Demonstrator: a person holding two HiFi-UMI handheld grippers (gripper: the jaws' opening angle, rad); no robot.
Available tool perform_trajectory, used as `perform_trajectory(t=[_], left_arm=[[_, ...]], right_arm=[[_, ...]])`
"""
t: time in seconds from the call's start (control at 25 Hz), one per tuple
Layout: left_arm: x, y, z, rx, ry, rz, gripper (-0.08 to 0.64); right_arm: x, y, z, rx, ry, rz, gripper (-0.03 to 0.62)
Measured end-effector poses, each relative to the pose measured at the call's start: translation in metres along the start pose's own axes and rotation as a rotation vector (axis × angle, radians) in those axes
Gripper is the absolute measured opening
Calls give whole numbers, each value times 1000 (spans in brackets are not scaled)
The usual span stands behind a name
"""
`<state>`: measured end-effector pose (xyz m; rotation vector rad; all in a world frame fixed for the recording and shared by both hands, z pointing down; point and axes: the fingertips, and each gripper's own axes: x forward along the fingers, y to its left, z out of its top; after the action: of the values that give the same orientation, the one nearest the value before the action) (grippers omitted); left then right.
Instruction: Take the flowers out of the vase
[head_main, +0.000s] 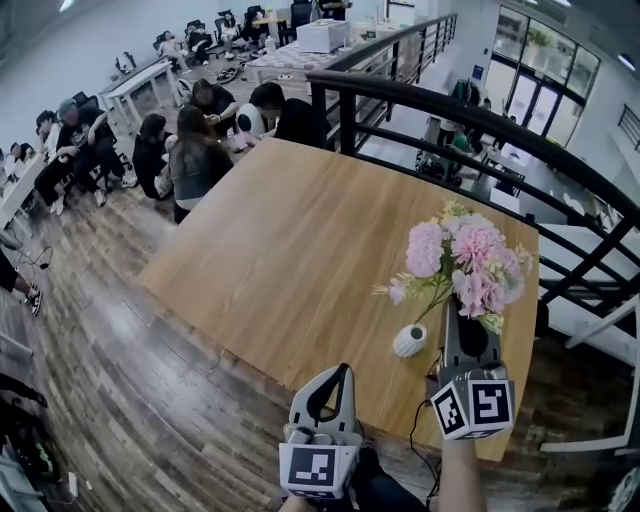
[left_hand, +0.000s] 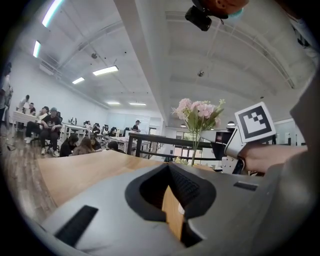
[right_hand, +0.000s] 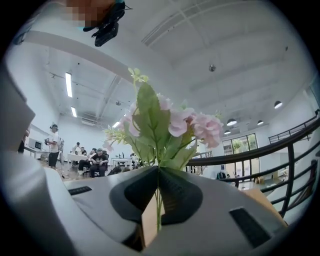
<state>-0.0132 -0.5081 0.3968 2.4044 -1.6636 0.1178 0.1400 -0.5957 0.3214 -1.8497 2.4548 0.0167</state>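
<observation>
A bunch of pink flowers (head_main: 465, 262) with green leaves stands above the right part of the wooden table (head_main: 290, 250). My right gripper (head_main: 462, 312) is shut on the green stems (right_hand: 158, 200), which run upright between its jaws. A small white vase (head_main: 409, 341) sits on the table just left of that gripper. One thin stem slants down toward its mouth, and I cannot tell whether the stem's end is inside. My left gripper (head_main: 344, 372) hovers near the table's front edge, left of the vase, shut with nothing between its jaws. In the left gripper view the flowers (left_hand: 198, 111) rise beside the right gripper's marker cube (left_hand: 255, 122); the vase is hidden.
A black railing (head_main: 480, 125) runs behind the table's far and right edges, with a drop to a lower floor beyond. Several people (head_main: 195, 150) sit on the wooden floor (head_main: 110, 330) at the left back, near white tables (head_main: 135, 85).
</observation>
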Motion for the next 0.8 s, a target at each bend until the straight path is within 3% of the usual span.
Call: perform_trajectory(t=[0.28, 0.8], left_arm=[[1, -11, 21, 6, -35, -16, 32], [15, -51, 27, 33, -51, -128, 32]], right_arm=[[-9, -11, 28, -1, -42, -19, 20], [-54, -51, 33, -39, -40, -137, 20]])
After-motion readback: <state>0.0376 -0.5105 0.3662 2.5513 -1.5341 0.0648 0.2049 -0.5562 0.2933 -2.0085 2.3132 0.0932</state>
